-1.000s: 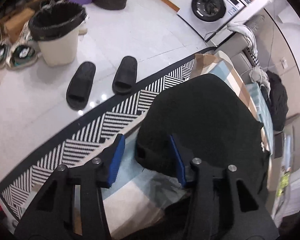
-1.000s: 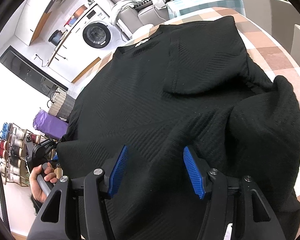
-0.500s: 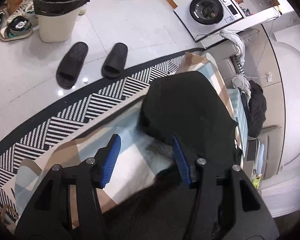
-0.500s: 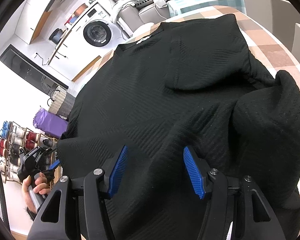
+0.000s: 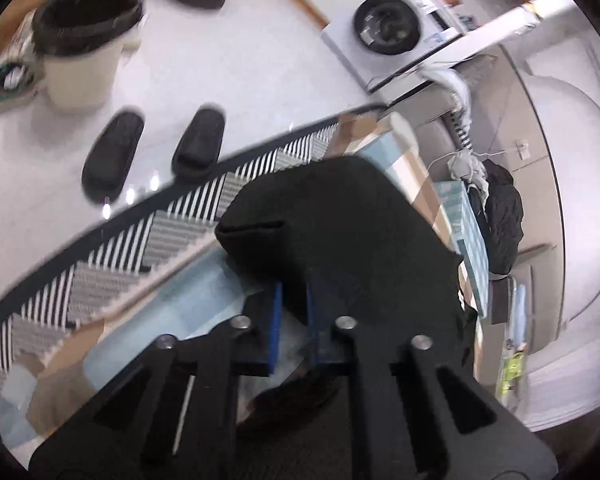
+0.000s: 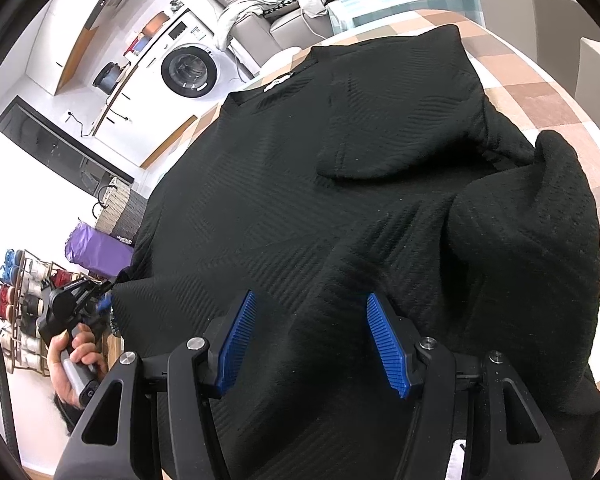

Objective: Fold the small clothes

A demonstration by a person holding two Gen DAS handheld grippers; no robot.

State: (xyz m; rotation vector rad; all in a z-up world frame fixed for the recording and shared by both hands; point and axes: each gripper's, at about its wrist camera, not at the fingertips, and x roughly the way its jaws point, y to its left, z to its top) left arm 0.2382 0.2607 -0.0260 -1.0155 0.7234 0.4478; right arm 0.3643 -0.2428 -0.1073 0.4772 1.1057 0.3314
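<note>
one black sweater (image 6: 300, 184) spread across the checked tablecloth (image 6: 540, 92), with two black slippers (image 5: 156, 152) at 10 o'clock and one bin (image 5: 84, 56) at 11 in the left view. left gripper (image 5: 294, 312) now pinched narrow on the sweater's edge at 6 o'clock, after standing wide half a second ago. right gripper (image 6: 312, 340) unchanged, spread wide over the sweater at 6 o'clock.

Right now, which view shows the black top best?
The right wrist view: the black top lies spread across the checked table, collar and a folded-in sleeve visible. The left wrist view is blurred and shows only one corner of it, pinched in the left gripper.
</note>
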